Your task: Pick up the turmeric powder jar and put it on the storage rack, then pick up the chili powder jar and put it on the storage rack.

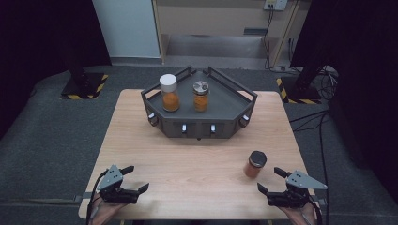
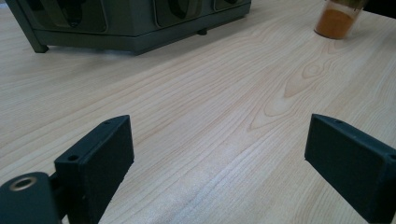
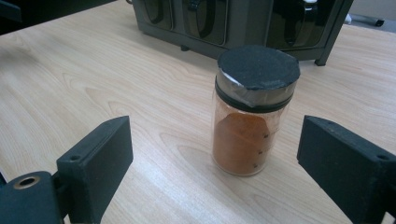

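Observation:
A jar of orange powder with a black lid (image 1: 255, 164) stands upright on the wooden table (image 1: 187, 154), right of centre; in the right gripper view this black-lidded jar (image 3: 252, 116) is a little ahead of the jaws. My right gripper (image 1: 270, 180) rests open near the front right edge, just behind that jar. At the front left my left gripper (image 1: 136, 178) is open, nothing between its jaws. A dark tray (image 1: 225, 101) at the back holds a white-lidded jar (image 1: 169, 92) and a metal-lidded jar (image 1: 201, 95), both with orange contents.
The tray (image 2: 140, 28) stands on short feet and has knobs along its front wall. The black-lidded jar (image 2: 337, 18) is far off to the right in the left gripper view. Bare wood lies between the grippers and the tray. Cables and stand bases sit on the floor beyond.

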